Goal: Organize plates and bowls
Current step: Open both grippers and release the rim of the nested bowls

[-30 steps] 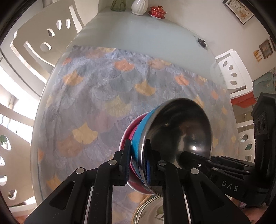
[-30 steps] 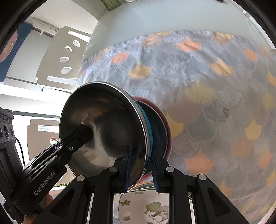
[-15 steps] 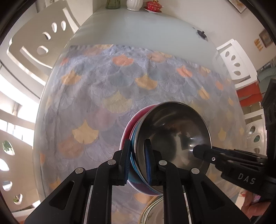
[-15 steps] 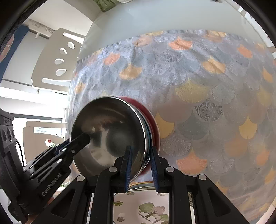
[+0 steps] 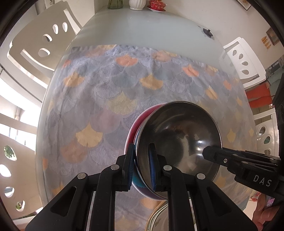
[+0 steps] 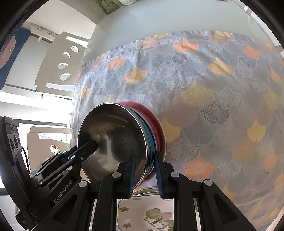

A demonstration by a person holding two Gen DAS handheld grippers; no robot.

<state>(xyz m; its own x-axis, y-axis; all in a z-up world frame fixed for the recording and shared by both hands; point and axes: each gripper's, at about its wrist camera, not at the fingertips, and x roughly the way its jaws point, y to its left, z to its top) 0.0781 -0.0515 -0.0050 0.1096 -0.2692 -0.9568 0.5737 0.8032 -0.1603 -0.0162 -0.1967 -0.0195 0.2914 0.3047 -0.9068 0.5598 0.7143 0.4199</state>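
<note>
A stack of nested bowls, steel inside, blue in the middle and red outside, hangs tilted over the patterned tablecloth. My left gripper is shut on the stack's near rim, with one pad inside the steel bowl and the other on the red wall. My right gripper is shut on the opposite rim in the same way. Each gripper shows in the other's view, the right one and the left one. A printed plate lies just below the stack.
White chairs with oval cut-outs stand around the table. A white vase, a green jar and a red cup on a saucer stand at the far end. Bare glass lies beyond the cloth.
The bowl stack looks smaller and sits further out along the fingers in both views. In the left wrist view the right gripper's finger has shifted from the bowl's lower part to its right rim.
</note>
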